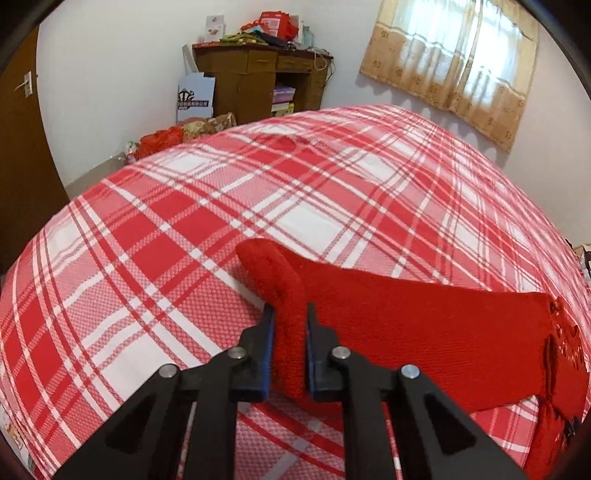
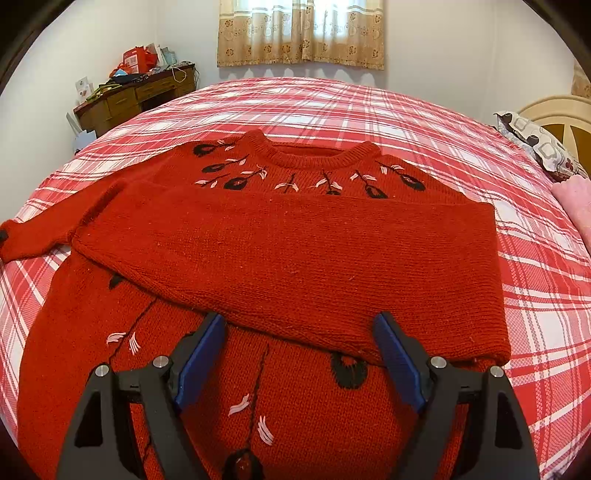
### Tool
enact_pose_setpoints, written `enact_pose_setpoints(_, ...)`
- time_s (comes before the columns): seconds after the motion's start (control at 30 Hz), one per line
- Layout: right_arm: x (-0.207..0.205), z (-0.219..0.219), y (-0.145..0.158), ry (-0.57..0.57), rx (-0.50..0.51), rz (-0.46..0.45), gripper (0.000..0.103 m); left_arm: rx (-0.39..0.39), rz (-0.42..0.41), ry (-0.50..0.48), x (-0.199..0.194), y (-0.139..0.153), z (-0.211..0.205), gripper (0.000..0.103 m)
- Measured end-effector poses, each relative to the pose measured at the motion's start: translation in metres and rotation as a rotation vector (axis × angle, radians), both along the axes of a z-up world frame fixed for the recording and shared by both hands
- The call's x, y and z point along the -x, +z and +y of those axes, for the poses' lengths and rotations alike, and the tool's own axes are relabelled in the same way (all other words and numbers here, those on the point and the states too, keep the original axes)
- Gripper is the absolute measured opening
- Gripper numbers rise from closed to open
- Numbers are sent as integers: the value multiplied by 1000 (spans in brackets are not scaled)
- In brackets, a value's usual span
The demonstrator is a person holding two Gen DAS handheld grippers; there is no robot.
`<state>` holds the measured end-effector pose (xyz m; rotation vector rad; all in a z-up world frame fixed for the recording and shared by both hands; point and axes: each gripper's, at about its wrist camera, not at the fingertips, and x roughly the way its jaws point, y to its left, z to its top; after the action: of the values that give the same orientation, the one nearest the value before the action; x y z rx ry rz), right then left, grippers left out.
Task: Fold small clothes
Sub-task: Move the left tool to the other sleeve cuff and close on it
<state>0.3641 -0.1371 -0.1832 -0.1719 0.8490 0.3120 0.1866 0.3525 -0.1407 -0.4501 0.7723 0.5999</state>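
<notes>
Here, a red knitted sweater (image 2: pixel 295 251) embroidered with black flowers and pale pink leaves lies flat on a bed covered by a red-and-white plaid bedsheet (image 2: pixel 406 122). Its round ribbed collar (image 2: pixel 314 155) points toward the far wall and the curtained window (image 2: pixel 301 33), so the body runs lengthwise away from the right wrist camera, hem nearest. One plain red sleeve (image 2: pixel 288 258) is folded across the chest, its long axis running crosswise from the right edge of the garment to the left. The other sleeve (image 2: pixel 44 229) stretches outward to the left over the plaid.

The left tool (image 1: pixel 290 317) has its blue-padded jaws clamped on the ribbed cuff of that outstretched sleeve (image 1: pixel 273 280), the knit bunched upright between them and lifted off the sheet, the rest of the sleeve trailing to the right toward the body. The right tool (image 2: pixel 299 328) hangs over the lower front of the sweater with its jaws standing wide apart and nothing between them, their tips just at the near edge of the folded sleeve.

Beyond the bed's far left corner stands a brown wooden desk (image 1: pixel 258 74) heaped with red boxes and clothes (image 1: pixel 273 26), a white cardboard box (image 1: pixel 195 96) leaning beside it. A patterned pillow (image 2: pixel 539 144) rests at the right edge of the bed by a cream headboard (image 2: pixel 561 110). A brown door (image 1: pixel 22 147) is at far left.
</notes>
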Motion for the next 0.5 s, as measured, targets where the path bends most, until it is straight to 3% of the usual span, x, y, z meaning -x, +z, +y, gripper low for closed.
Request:
enact_pose_setpoints(0.27,7,-24,29,-13,-131,28,83,-14,-51,-76,-1,37,-20,14)
enact_pose_setpoints(0.5,35,-41,56,17,-119,14,83,-17,-139,-173,-6,81,-55,14)
